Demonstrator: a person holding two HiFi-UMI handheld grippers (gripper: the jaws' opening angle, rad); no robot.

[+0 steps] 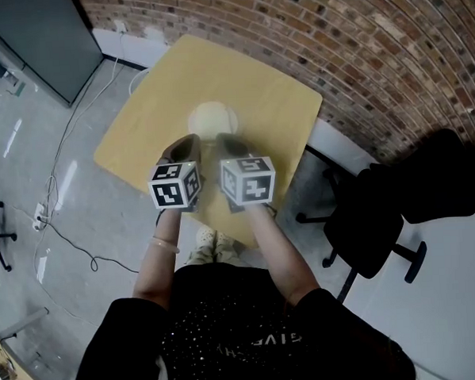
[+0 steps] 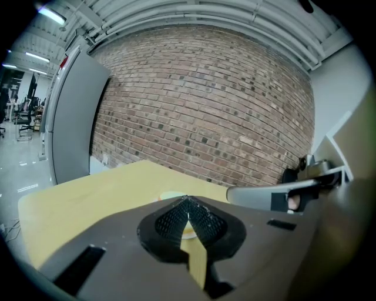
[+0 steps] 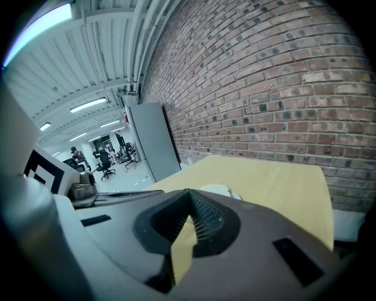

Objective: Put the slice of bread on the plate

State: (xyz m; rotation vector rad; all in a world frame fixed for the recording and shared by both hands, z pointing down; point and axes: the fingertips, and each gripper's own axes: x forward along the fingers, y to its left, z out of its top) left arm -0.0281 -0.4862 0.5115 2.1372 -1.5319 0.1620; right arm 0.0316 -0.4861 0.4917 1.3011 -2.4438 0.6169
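Note:
A pale round plate [image 1: 212, 116] lies near the middle of the yellow table [image 1: 264, 96]. I cannot make out the slice of bread as a separate thing; something pale lies on the plate. My left gripper [image 1: 186, 142] and right gripper [image 1: 228, 140] hover side by side just short of the plate's near edge. In the left gripper view the jaws [image 2: 188, 200] meet at their tips with nothing between them, and the plate [image 2: 168, 196] peeks out behind. In the right gripper view the jaws [image 3: 189, 193] are likewise shut and empty, with the plate [image 3: 216, 190] just beyond.
A brick wall [image 1: 357, 52] runs behind the table. A black office chair [image 1: 370, 226] stands to the right of the person. Cables [image 1: 65, 234] trail over the grey floor on the left, by a grey cabinet [image 1: 39, 37].

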